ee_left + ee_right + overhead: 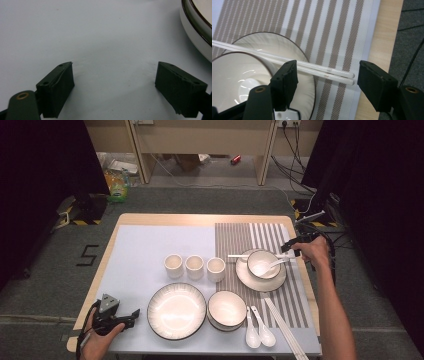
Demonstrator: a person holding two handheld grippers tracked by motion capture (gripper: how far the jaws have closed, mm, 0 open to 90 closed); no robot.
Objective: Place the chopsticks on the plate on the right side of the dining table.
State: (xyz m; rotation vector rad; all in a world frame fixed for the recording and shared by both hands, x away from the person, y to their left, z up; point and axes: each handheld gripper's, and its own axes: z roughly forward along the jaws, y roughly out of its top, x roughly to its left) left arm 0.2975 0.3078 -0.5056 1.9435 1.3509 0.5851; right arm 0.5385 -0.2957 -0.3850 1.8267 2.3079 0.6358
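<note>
The right gripper (294, 248) hangs at about three o'clock on the table (200, 219), just right of the small bowl (263, 263) that sits on a saucer (261, 281) on the striped mat (250, 237). Its jaws stand released, wide apart, gripping nothing. The right gripper view brings out what the high view blurs: a pair of white chopsticks (322, 70) lies across the saucer rim behind the bowl, their rounded ends resting on the mat between the two jaws, and neither jaw touches them. The high view shows a spoon (272, 265) lying in that bowl.

The left gripper (131, 316) rests at about seven o'clock, near the front edge, held in the person's left hand (97, 340). Its own view shows the jaws released and wide over bare pale cloth (105, 45), with the dark-rimmed edge of the large plate (197, 27) at two o'clock. From above, that plate lies just right of this gripper, beside a second bowl (226, 309), two spoons (259, 331) and another pair of chopsticks (286, 330); three cups (194, 267) stand in a row at the centre.
</note>
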